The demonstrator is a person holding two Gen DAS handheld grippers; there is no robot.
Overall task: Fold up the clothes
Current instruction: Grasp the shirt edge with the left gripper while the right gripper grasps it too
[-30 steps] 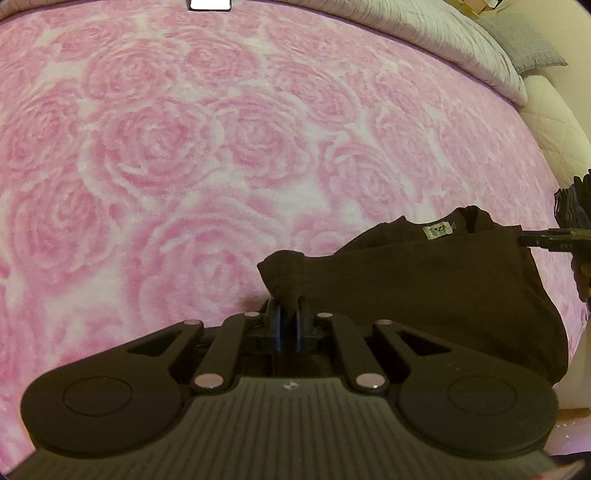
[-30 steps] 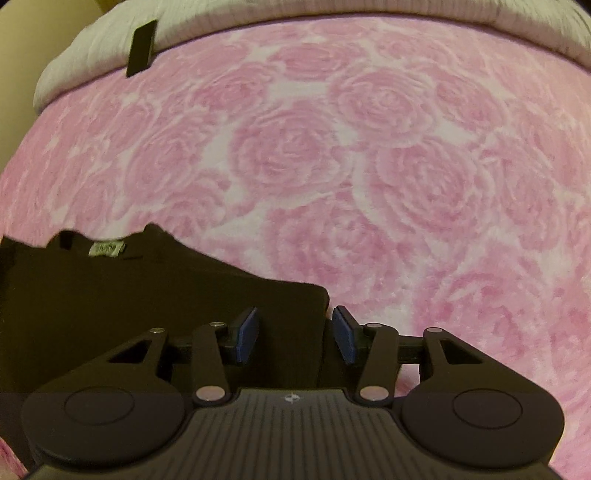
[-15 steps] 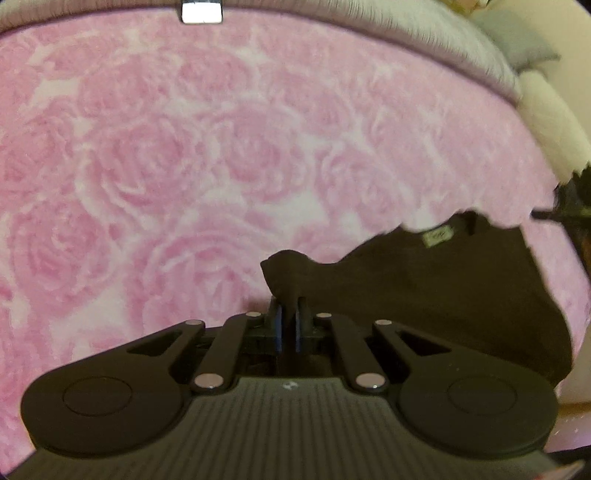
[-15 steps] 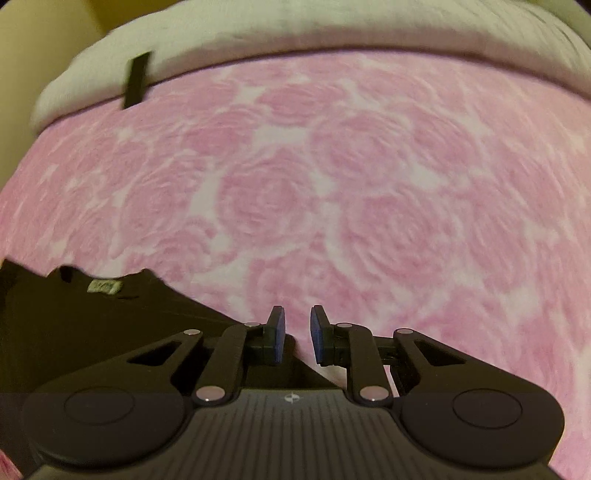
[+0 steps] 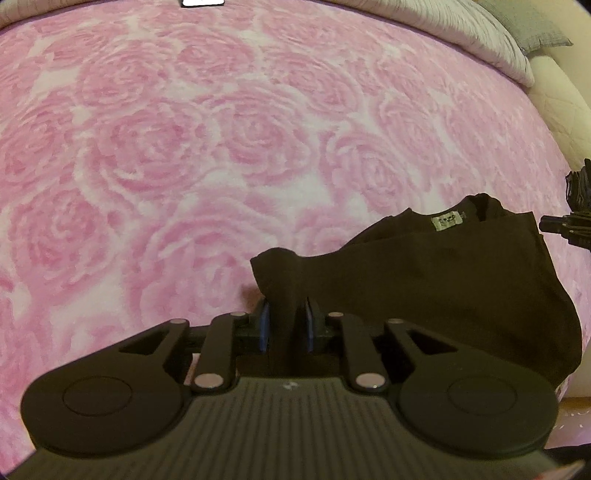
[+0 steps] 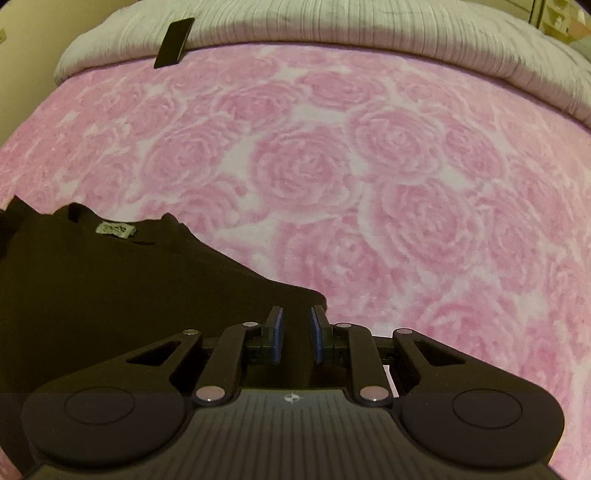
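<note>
A black garment (image 5: 461, 280) with a pale neck label (image 5: 447, 222) lies folded on the pink rose blanket (image 5: 221, 147). My left gripper (image 5: 285, 325) sits at the garment's left corner. Its jaws are opening, and the raised bunch of cloth still stands between the blue pads. In the right wrist view the same garment (image 6: 110, 288) fills the lower left. My right gripper (image 6: 296, 332) is shut on its right corner, with dark cloth filling the narrow gap between the pads.
A pale ribbed quilt (image 6: 369, 26) borders the blanket's far side, with a dark flat phone-like object (image 6: 174, 42) lying on its edge. A grey pillow (image 5: 532, 26) and a cream padded edge (image 5: 554, 92) stand at the far right. Pink blanket (image 6: 369, 166) stretches beyond the garment.
The right jaws narrowed from wide apart onto the garment's corner. The left jaws, tight on the cloth before, have parted a little. The right view has tilted slightly.
</note>
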